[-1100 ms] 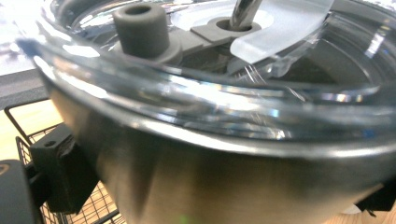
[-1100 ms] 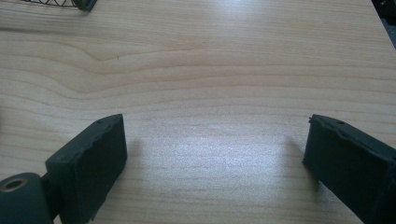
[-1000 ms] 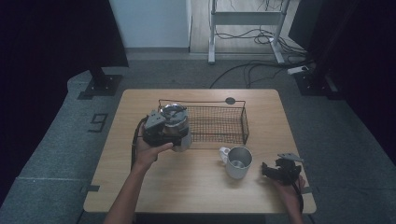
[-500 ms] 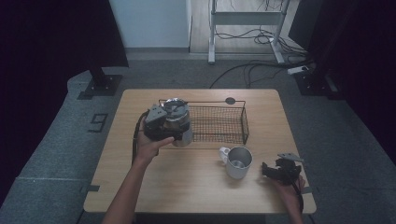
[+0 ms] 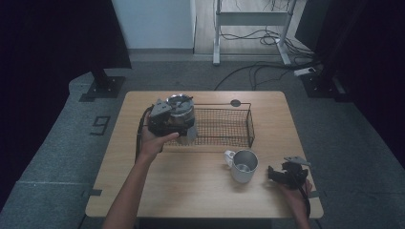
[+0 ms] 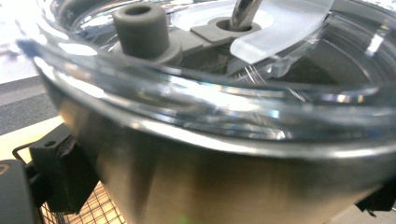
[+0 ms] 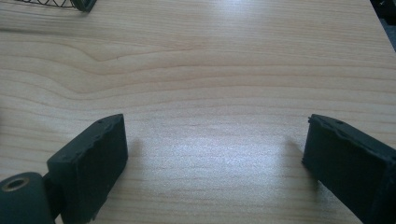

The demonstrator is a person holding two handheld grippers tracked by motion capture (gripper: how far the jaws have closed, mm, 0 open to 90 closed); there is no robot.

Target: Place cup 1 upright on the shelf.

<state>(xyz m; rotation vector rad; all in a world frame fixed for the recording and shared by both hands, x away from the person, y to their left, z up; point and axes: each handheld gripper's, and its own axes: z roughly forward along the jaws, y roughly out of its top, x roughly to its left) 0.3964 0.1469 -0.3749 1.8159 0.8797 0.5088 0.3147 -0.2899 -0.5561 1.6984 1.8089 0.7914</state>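
Overhead, left tool (image 5: 179, 125) grips lidded steel tumbler (image 5: 180, 110); close-up shows right tool (image 7: 215, 154) released.

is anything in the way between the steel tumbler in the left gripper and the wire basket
Nothing visible. The left gripper holds the tumbler over the near-left corner of the wire basket, whose mesh floor looks bare.

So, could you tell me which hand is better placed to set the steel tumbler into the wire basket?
Left. The left gripper already clamps the steel tumbler over the wire basket's left end; the right gripper rests open by the table edge, beyond the mug.
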